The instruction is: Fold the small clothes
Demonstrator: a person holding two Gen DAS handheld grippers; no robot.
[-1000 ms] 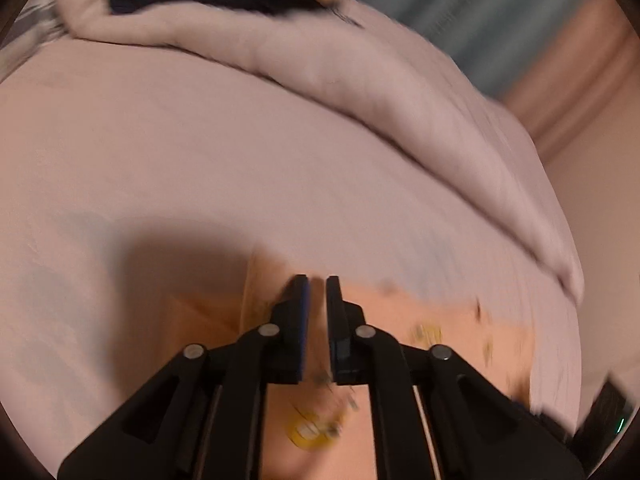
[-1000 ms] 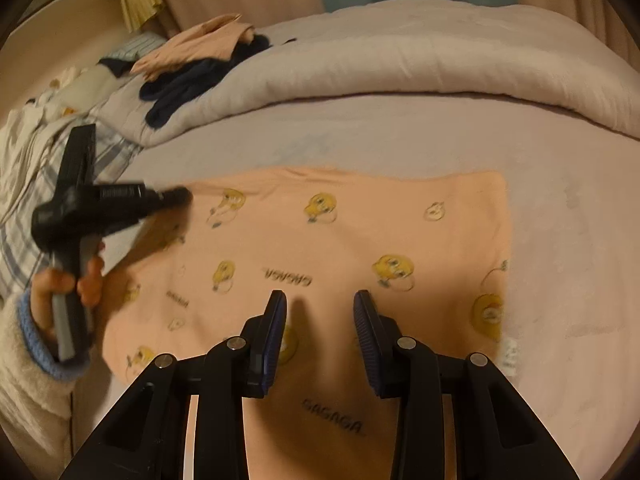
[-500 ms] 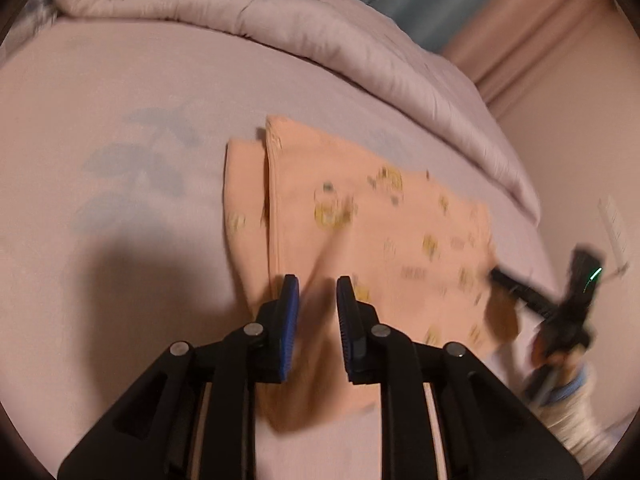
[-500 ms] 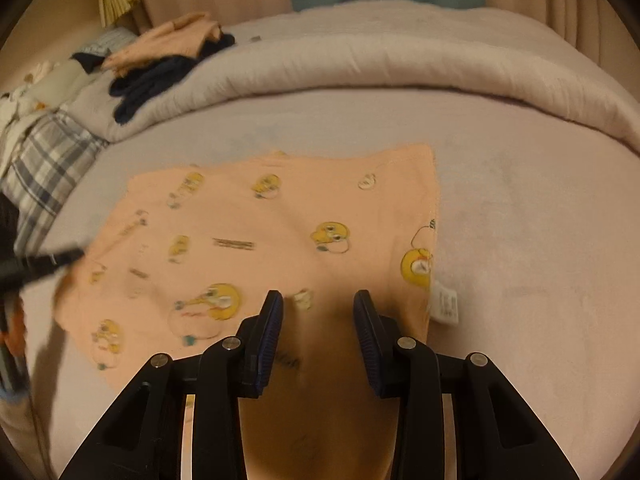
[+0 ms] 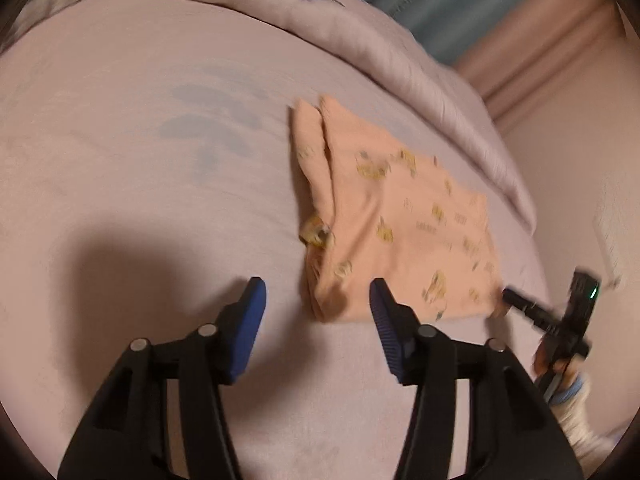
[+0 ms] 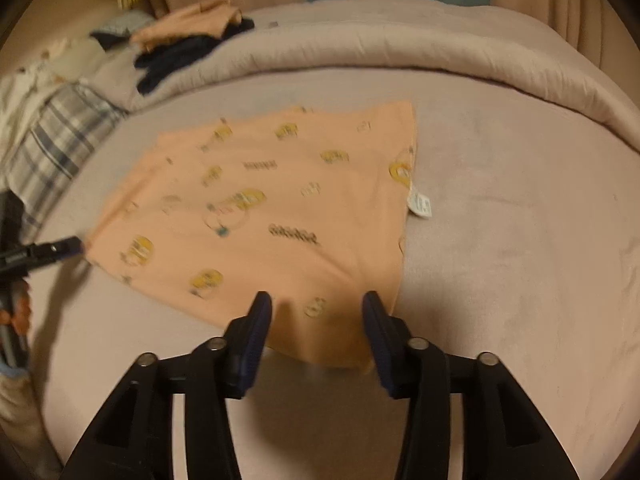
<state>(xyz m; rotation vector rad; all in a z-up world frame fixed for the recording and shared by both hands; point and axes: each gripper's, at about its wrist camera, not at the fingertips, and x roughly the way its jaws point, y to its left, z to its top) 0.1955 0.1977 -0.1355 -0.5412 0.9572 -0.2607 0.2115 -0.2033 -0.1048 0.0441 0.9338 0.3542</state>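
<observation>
opening at this moment, the left tool [image 5: 316, 298] stands spread with nothing between its pads, poised just short of the near folded corner of the peach garment [image 5: 404, 232]. the right tool [image 6: 316, 312] is likewise opening, its pads apart above the garment's near edge, the cloth lying under the gap but not pinched. the garment lies flat on the bed [image 6: 520, 240], partly folded, a white care label [image 6: 419, 205] protruding at one side and a doubled flap visible along the edge nearest the left tool.

risks, as judged from this layout: with both tools released, the doubled flap may spring or slide open, since nothing pins it. a tool re-closing low could catch the bed sheet along with the cloth and drag it. a grasp taking only the top layer would separate the stack and skew the next fold. the soft mattress gives little resistance, so edges may misalign. the rolled duvet [image 6: 440, 44] and the pile of other clothes [image 6: 188, 36] lie well apart and pose little hazard.
</observation>
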